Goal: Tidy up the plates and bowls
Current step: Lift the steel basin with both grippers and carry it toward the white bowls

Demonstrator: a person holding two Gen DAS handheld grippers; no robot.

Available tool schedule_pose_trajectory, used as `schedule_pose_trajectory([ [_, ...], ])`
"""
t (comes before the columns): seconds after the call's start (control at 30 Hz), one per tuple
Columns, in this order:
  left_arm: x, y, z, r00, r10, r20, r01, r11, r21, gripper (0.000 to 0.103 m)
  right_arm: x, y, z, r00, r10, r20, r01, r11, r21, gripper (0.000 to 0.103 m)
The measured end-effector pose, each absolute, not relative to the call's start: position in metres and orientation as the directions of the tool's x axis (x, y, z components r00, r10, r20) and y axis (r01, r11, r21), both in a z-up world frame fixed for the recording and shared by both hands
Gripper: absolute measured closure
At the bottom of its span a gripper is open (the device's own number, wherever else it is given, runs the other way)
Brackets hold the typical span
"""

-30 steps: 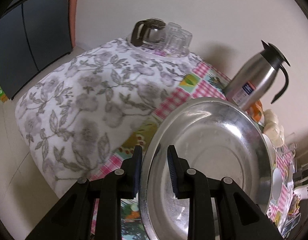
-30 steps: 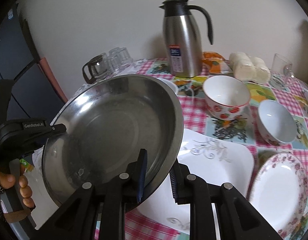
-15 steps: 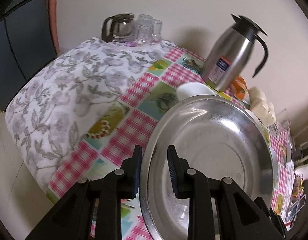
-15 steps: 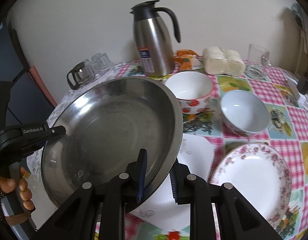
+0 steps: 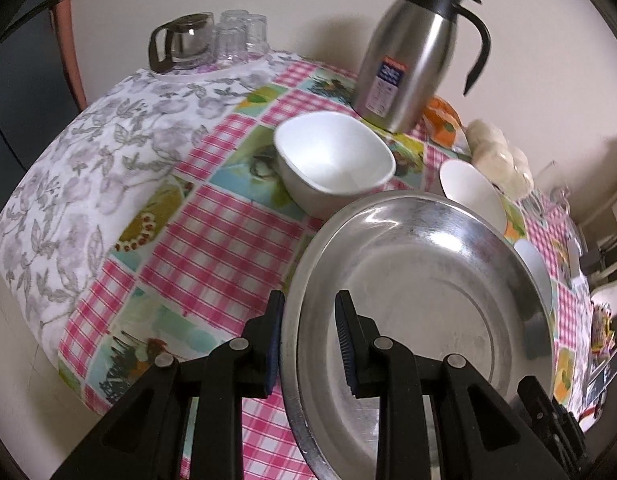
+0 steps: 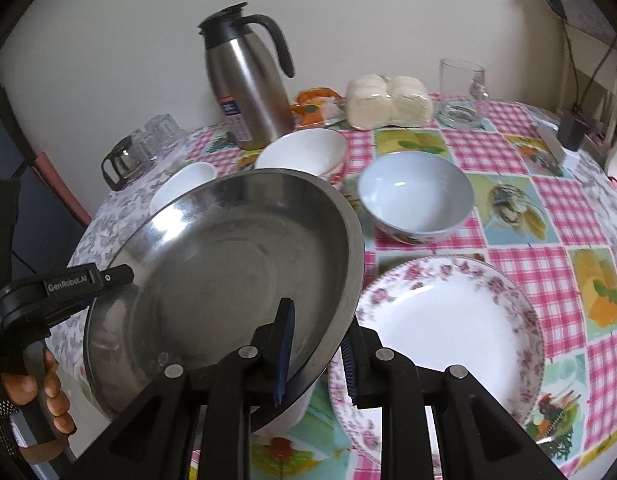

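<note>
Both grippers hold one large steel plate (image 5: pixel 420 304) above the table, one on each side of its rim. My left gripper (image 5: pixel 308 344) is shut on its near rim. My right gripper (image 6: pixel 316 348) is shut on the opposite rim of the steel plate (image 6: pixel 228 276); the left gripper's finger (image 6: pixel 88 278) shows at the plate's far edge. A flowered plate (image 6: pixel 456 324) lies right of it. A pale blue bowl (image 6: pixel 416 196), a red-patterned bowl (image 6: pixel 304 150) and a white square bowl (image 5: pixel 332 156) stand behind.
A steel thermos jug (image 6: pixel 248 84) stands at the back by the wall. A glass pot with small glasses (image 5: pixel 204 40) sits at the far left corner. A bag of buns (image 6: pixel 388 100) and a glass mug (image 6: pixel 462 80) stand at the back right.
Both grippers have carried the steel plate to the right over the table. The white square plate has gone out of sight under it, and the flowered plate is now close.
</note>
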State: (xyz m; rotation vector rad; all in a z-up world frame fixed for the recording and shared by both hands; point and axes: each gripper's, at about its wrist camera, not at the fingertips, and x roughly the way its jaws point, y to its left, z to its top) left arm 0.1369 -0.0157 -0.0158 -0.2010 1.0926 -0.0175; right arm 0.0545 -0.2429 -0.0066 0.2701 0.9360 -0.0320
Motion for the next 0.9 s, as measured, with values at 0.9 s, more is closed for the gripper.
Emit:
schedule_pose_trajectory([
  [0.9,0.137,-0.015,-0.055,0.351,-0.096,-0.931,-0.158,0.974,-0.160,0.076,0.057,-0.238,-0.048,0.432,0.067,-0.899,0.184,0.970,0.160,0.077],
])
